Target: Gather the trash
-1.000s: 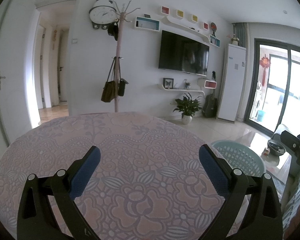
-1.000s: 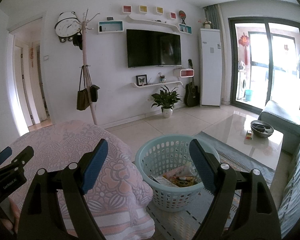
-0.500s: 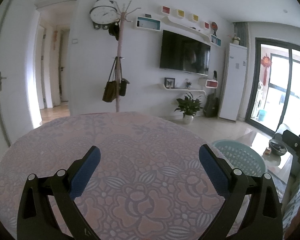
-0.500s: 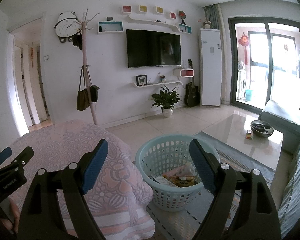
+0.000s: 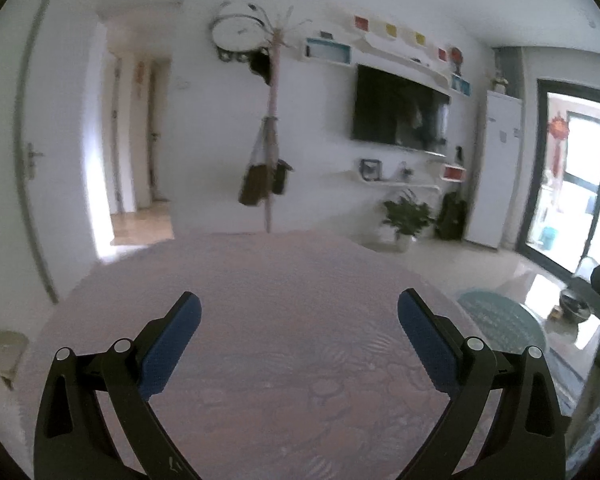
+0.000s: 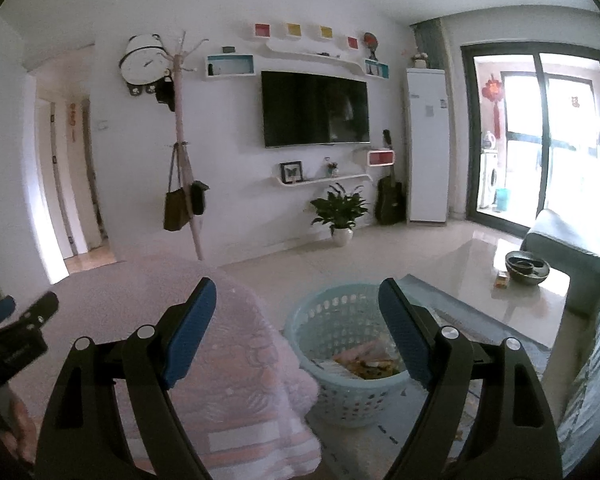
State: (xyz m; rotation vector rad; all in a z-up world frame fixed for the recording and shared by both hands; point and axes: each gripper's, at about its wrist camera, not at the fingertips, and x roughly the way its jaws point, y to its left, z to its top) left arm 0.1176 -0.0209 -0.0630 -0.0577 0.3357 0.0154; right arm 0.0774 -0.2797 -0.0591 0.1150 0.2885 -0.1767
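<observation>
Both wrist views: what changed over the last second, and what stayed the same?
Both cameras moved: the views are now motion-blurred and shifted, with the left one showing more of the door side. Nothing was grasped or released. The left gripper and right gripper stay open and empty, the left over the tablecloth, and the basket still holds trash.

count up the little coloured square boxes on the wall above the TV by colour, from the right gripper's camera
Red boxes: 2
Yellow boxes: 2
Total: 4
</observation>
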